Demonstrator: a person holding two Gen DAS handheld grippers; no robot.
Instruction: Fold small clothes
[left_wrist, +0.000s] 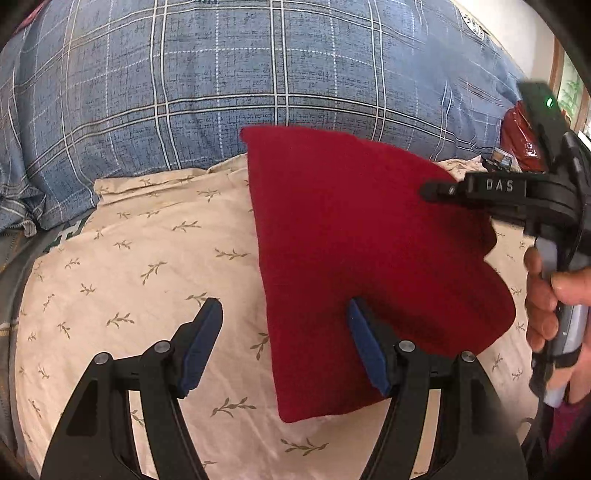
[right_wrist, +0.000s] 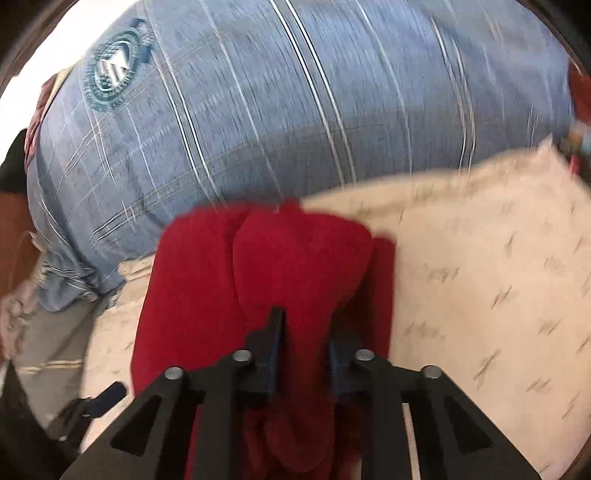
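Observation:
A dark red garment (left_wrist: 354, 251) lies partly folded on a beige leaf-print sheet (left_wrist: 140, 266). My left gripper (left_wrist: 286, 321) is open and empty, low over the sheet, with its right finger against the cloth's lower edge. My right gripper (left_wrist: 430, 192) comes in from the right over the cloth's far side. In the right wrist view the right gripper (right_wrist: 303, 332) is shut on a bunched fold of the red garment (right_wrist: 295, 258), lifted off the sheet (right_wrist: 480, 258). That view is blurred by motion.
A big blue plaid pillow or duvet (left_wrist: 221, 74) bulges along the back of the bed and also shows in the right wrist view (right_wrist: 258, 110). A red shiny bag (left_wrist: 517, 136) sits at the far right. A hand (left_wrist: 554, 306) holds the right gripper's handle.

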